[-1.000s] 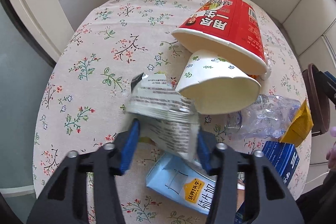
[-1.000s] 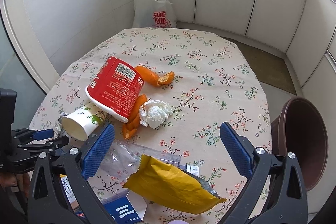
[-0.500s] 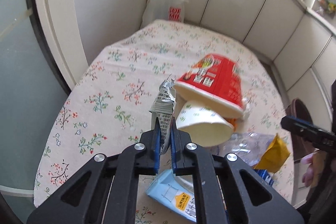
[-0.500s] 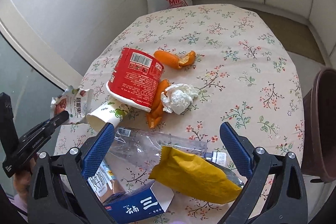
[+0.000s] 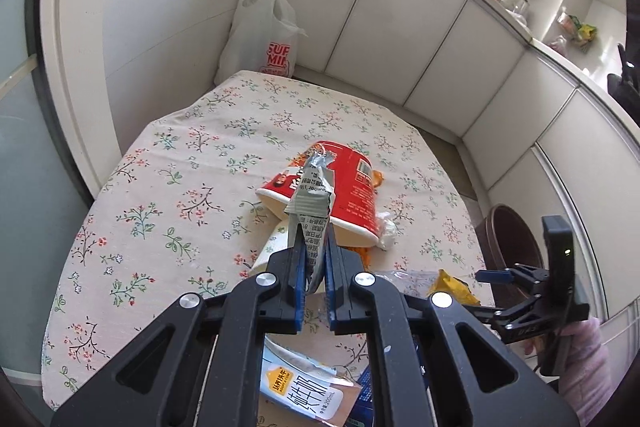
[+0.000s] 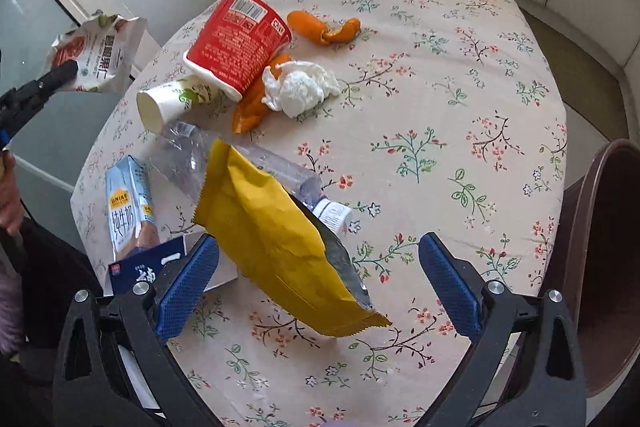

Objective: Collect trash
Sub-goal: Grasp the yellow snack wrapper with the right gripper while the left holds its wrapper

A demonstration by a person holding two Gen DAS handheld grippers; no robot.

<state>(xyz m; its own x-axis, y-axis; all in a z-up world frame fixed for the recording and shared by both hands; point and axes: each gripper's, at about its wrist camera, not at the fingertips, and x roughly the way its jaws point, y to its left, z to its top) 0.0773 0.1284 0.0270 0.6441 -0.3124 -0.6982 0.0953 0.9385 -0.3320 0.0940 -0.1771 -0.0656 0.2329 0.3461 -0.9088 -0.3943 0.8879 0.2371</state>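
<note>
My left gripper (image 5: 313, 227) is shut on a silver snack wrapper (image 5: 313, 193) and holds it up above the floral table (image 5: 192, 195). The wrapper also shows in the right wrist view (image 6: 98, 53), high at the left. My right gripper (image 6: 320, 279) is open and empty above a yellow snack bag (image 6: 276, 239). A brown bin (image 6: 600, 267) stands off the table's right edge; it also shows in the left wrist view (image 5: 510, 247).
On the table lie a red noodle cup (image 6: 236, 47), a paper cup (image 6: 168, 101), a crushed clear bottle (image 6: 188, 155), orange peels (image 6: 326, 27), a crumpled tissue (image 6: 300, 87), a milk carton (image 6: 128, 203) and a blue box (image 6: 148, 269). A white plastic bag (image 5: 264, 35) stands behind.
My left gripper closed on the wrapper and lifted it well above the table. My right gripper moved lower and closer over the yellow bag, still open.
</note>
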